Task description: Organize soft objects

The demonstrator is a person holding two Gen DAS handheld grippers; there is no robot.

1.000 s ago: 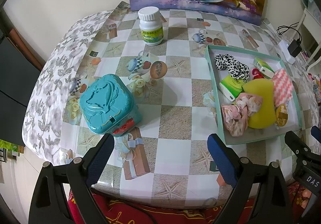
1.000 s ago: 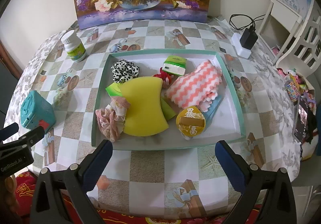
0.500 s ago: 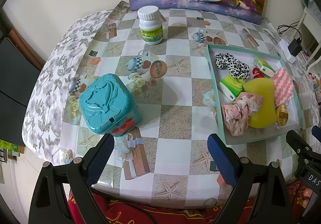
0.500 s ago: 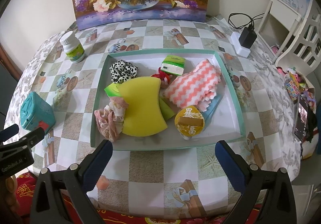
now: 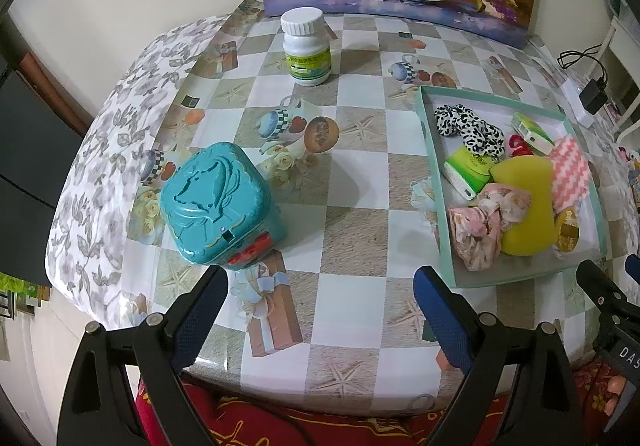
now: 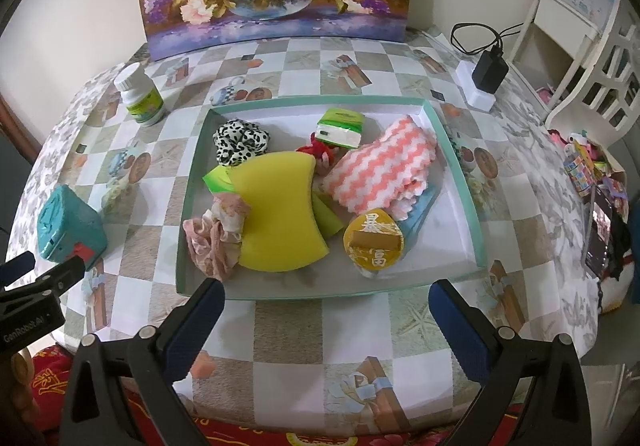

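Both grippers hover spread wide and empty at the near edge of the table (image 5: 352,214): the left gripper (image 5: 320,310) near the teal tin (image 5: 218,206), the right gripper (image 6: 326,312) just short of the tray (image 6: 192,206). Inside the tray, the yellow sponge (image 6: 280,214) lies left of centre, the pink zigzag cloth (image 6: 380,170) to its right, the pink floral scrunchie (image 6: 216,234) against its left edge and the leopard scrunchie (image 6: 240,140) behind it. A white bottle (image 6: 140,94) stands well left of the tray's far corner.
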